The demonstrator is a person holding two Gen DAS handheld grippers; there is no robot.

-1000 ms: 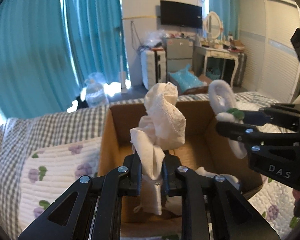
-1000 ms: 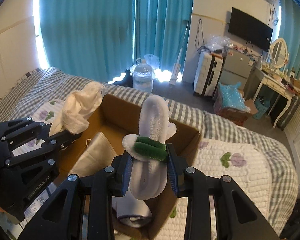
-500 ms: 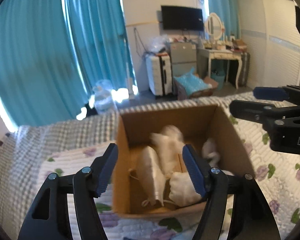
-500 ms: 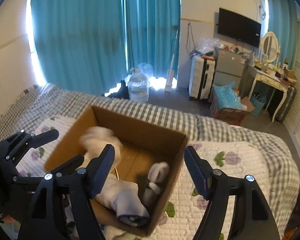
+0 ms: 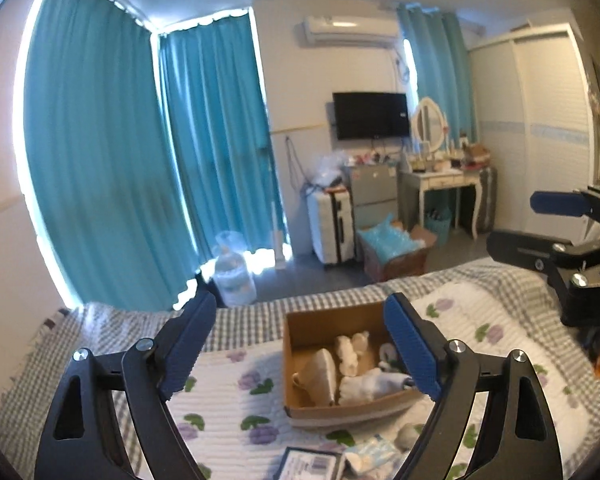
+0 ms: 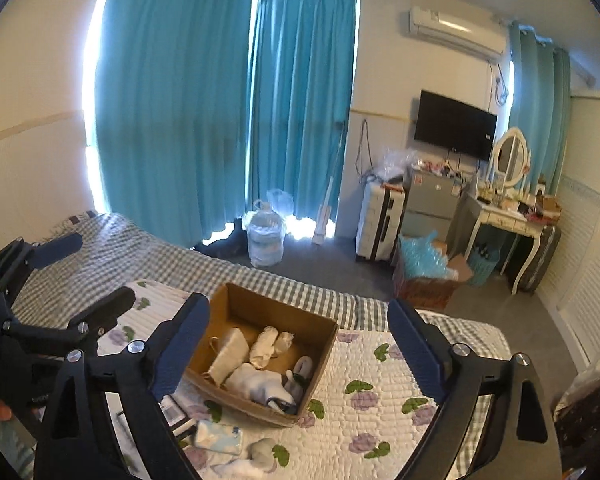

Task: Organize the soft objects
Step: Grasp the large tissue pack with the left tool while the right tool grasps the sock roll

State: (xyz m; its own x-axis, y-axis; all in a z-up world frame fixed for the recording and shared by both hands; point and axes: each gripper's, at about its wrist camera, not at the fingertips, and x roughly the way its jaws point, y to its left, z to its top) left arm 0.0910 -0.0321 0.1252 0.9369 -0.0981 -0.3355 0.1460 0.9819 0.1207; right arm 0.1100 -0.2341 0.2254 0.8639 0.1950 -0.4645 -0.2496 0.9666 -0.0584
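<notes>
Both tongs are up above the bed, empty. Left gripper point(image 5: 300, 344): jaws wide apart, nothing between them. Right gripper point(image 6: 300, 344): same, jaws spread, nothing held.

Cardboard box point(image 6: 236, 304) sits on the quilt point(image 6: 380, 396), lower centre of both views. Inside: a folded cream cloth point(image 6: 230, 350) at the box's left, a rolled white towel point(image 6: 266, 342) mid, a white and blue bundle point(image 6: 260, 386) toward the near wall, and a white fluffy headband w/ green trim point(image 6: 302, 372) at the near right corner. In the left wrist view the towel point(image 5: 350, 354) and cloth point(image 5: 320, 372) show the same layout.

What's left to sort, as far as I can judge: loose soft bits outside the box, at the bottom edge of frame. Right view: a pale blue packet point(image 6: 220, 438) lower centre-left, just below the box's near wall, and a grey soft lump point(image 6: 262, 454) right beside it. Left view: the packet point(image 5: 374, 454) and lump point(image 5: 408, 436) sit bottom centre-right.

Key relation: these lie nearer than the box, under and between the two tongs, so next reach is prob. down and back, not fwd. Packet's long axis runs roughly left-right across the right view. Which tongs are nearer: hard to call. A dark flat item point(image 5: 308, 464), partly cut off at the bottom edge, lies left of the packet; can't tell what it is.
</notes>
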